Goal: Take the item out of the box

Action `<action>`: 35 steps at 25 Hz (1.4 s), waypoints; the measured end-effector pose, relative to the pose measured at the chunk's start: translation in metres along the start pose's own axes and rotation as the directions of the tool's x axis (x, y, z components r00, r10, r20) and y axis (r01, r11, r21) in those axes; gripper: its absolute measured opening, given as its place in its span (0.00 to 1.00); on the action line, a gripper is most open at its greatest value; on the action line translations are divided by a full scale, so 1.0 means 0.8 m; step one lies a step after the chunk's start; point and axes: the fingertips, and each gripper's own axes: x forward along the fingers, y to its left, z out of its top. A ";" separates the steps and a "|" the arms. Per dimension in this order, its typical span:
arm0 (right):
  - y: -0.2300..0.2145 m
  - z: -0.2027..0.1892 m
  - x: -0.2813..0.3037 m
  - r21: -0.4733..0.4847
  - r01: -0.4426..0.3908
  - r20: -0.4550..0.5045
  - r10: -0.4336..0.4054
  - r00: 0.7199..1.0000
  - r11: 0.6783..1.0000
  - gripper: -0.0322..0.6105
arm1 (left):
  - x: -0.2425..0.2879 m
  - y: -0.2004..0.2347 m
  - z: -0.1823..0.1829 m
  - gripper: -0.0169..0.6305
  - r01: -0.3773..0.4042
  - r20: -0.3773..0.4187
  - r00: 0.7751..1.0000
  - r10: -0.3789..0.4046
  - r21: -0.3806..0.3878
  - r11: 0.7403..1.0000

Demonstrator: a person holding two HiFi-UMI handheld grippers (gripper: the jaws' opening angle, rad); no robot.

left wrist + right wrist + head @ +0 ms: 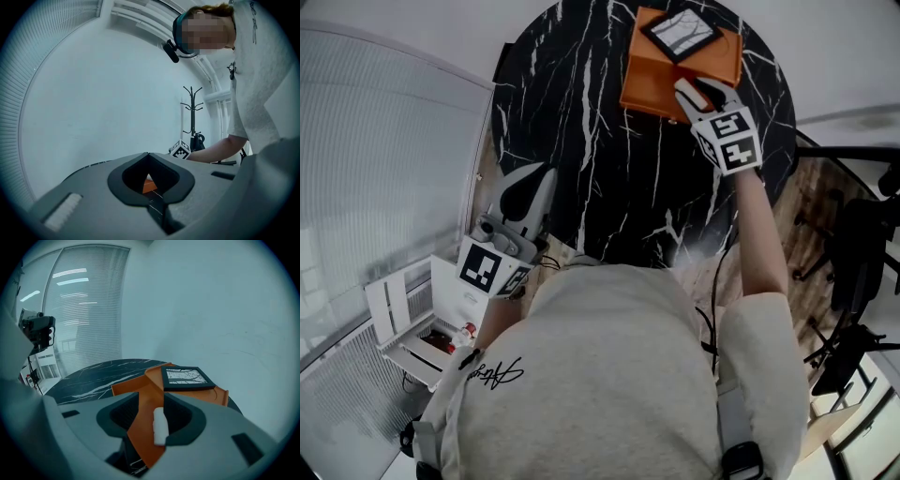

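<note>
An orange box [649, 82] lies open at the far side of the round black marble table [581, 141]. On it rests a flat item in a black frame with a white cracked pattern [680, 33]. My right gripper [689, 91] is at the box's near edge, shut on an orange flap of the box [143, 437]; the framed item [186, 378] lies just beyond it. My left gripper [528, 192] hovers over the table's near left edge, jaws together and holding nothing. In the left gripper view a sliver of the orange box [149, 186] shows beyond the jaws.
A white shelf unit [408, 323] stands on the floor at the lower left. Black chair frames [862, 244] crowd the right side. A coat stand [191, 112] stands behind the table. Window blinds [89, 305] run along one wall.
</note>
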 end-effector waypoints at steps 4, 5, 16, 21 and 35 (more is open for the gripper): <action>-0.004 -0.006 0.006 0.003 0.001 -0.020 -0.001 1.000 1.000 0.27 | -0.001 0.001 -0.003 0.03 0.001 -0.006 1.000 -0.001 -0.002 1.000; -0.005 -0.007 0.007 0.004 -0.001 -0.025 0.001 1.000 1.000 0.27 | 0.000 0.001 -0.004 0.03 0.001 -0.007 1.000 -0.001 -0.003 1.000; -0.019 -0.025 0.028 0.009 -0.023 -0.113 0.024 0.993 1.000 0.28 | 0.005 0.001 -0.003 0.03 0.004 -0.011 1.000 -0.004 -0.006 1.000; -0.022 -0.031 0.035 0.016 -0.033 -0.143 0.035 0.989 0.999 0.28 | 0.007 0.001 -0.003 0.03 0.002 -0.011 1.000 -0.002 -0.007 1.000; -0.026 -0.052 0.053 0.005 -0.052 -0.240 0.052 0.969 0.999 0.28 | 0.008 0.003 -0.004 0.03 -0.001 -0.017 1.000 0.001 -0.004 1.000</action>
